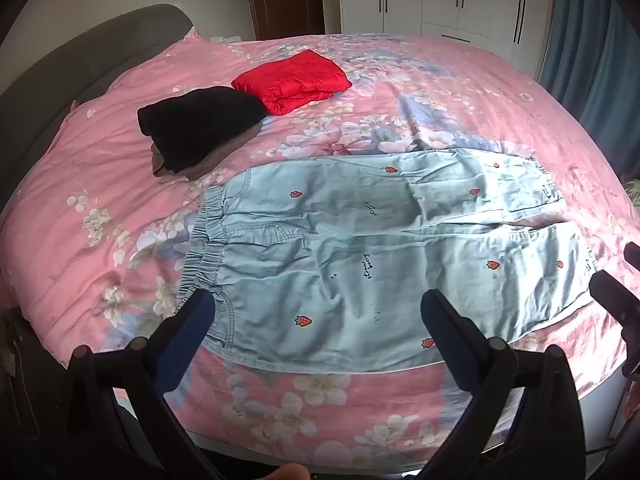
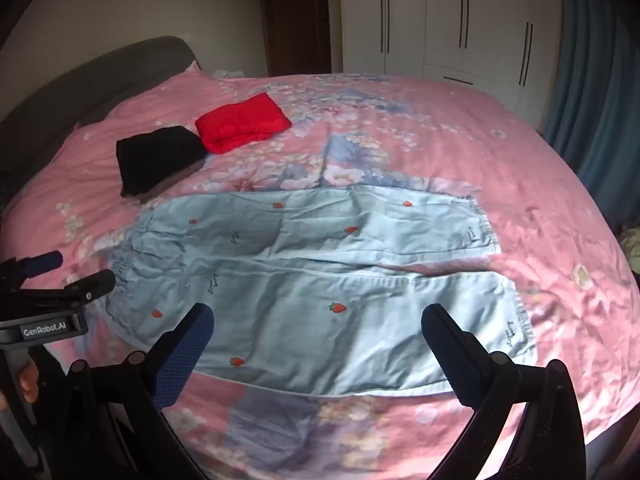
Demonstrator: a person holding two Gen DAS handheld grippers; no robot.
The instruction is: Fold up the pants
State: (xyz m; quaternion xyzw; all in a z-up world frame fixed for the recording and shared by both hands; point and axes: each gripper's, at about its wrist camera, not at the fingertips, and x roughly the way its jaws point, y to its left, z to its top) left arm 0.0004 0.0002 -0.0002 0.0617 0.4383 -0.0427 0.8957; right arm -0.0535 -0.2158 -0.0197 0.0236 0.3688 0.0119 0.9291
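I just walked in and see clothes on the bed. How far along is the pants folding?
Two folded garments, a red one and a black one, already sit farther back on the pink bedspread. The light blue strawberry pants lie spread flat, both legs side by side, not yet folded. Nothing is in hand: the left tool and right tool hover open above the near edge. All the folds on this pair remain.

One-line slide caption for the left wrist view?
Open left gripper above light-blue strawberry pants spread flat on pink floral bedspread.
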